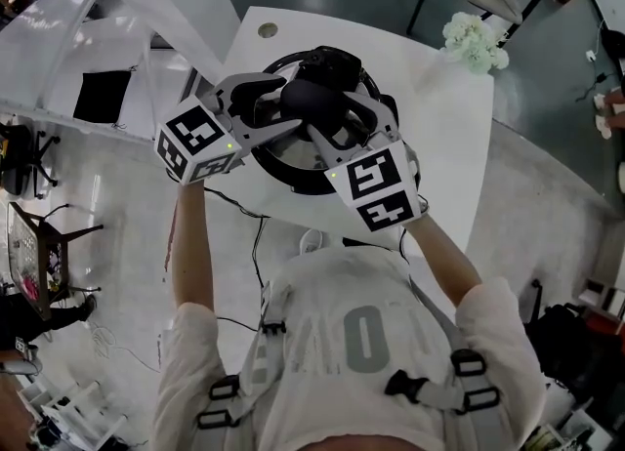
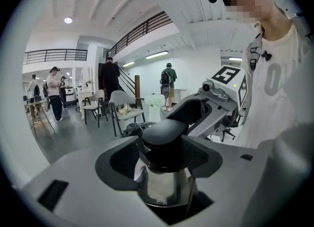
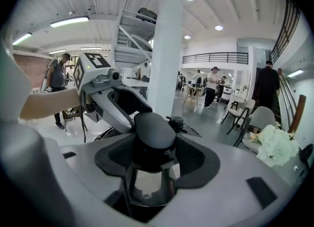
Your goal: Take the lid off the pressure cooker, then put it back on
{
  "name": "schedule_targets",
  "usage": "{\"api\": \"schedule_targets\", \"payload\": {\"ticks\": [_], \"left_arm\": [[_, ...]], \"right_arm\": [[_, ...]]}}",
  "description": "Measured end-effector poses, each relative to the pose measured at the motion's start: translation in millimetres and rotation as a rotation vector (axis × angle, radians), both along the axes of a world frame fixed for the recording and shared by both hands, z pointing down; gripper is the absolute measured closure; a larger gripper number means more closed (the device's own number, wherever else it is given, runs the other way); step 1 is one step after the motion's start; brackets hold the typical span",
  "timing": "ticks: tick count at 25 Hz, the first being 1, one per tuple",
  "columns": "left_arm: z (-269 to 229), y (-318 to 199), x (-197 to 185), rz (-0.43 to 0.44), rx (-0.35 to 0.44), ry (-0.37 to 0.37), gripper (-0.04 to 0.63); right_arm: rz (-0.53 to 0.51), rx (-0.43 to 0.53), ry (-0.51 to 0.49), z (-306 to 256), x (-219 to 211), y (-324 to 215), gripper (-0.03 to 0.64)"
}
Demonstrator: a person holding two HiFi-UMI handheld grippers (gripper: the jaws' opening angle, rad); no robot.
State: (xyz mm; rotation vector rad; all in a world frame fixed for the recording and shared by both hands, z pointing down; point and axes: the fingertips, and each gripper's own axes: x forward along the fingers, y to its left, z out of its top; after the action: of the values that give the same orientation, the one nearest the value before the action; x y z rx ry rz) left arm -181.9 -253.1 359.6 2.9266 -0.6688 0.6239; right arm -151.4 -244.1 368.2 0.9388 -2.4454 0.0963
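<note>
The pressure cooker (image 1: 262, 162) stands on a white table (image 1: 449, 137), its lid on top with a black knob (image 1: 314, 100) at the centre. My left gripper (image 1: 293, 113) reaches in from the left and my right gripper (image 1: 340, 125) from the right; both close on that knob. In the left gripper view the knob (image 2: 164, 131) sits between the dark pads of the left gripper (image 2: 164, 147), above shiny metal (image 2: 164, 186). The right gripper view shows the knob (image 3: 153, 130) the same way inside the right gripper (image 3: 153, 158). A small lid valve (image 3: 175, 122) stands behind it.
White flowers (image 1: 476, 41) stand at the table's far right corner. A round hole (image 1: 267, 30) marks the far table edge. A cable (image 1: 256, 244) trails off the near edge to the floor. Chairs (image 2: 120, 104) and several people stand further back in the hall.
</note>
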Motion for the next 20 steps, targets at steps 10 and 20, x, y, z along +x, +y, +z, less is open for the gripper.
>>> {"api": "schedule_targets", "payload": {"ticks": [10, 20], "left_arm": [[6.2, -2.0, 2.5, 0.007, -0.058, 0.06, 0.339], [5.1, -5.4, 3.8, 0.124, -0.086, 0.05, 0.337]], "right_arm": [[-0.31, -0.109, -0.088, 5.0, 0.5, -3.7, 0.352], [-0.136, -0.037, -0.06, 1.7, 1.7, -3.3, 0.365]]}}
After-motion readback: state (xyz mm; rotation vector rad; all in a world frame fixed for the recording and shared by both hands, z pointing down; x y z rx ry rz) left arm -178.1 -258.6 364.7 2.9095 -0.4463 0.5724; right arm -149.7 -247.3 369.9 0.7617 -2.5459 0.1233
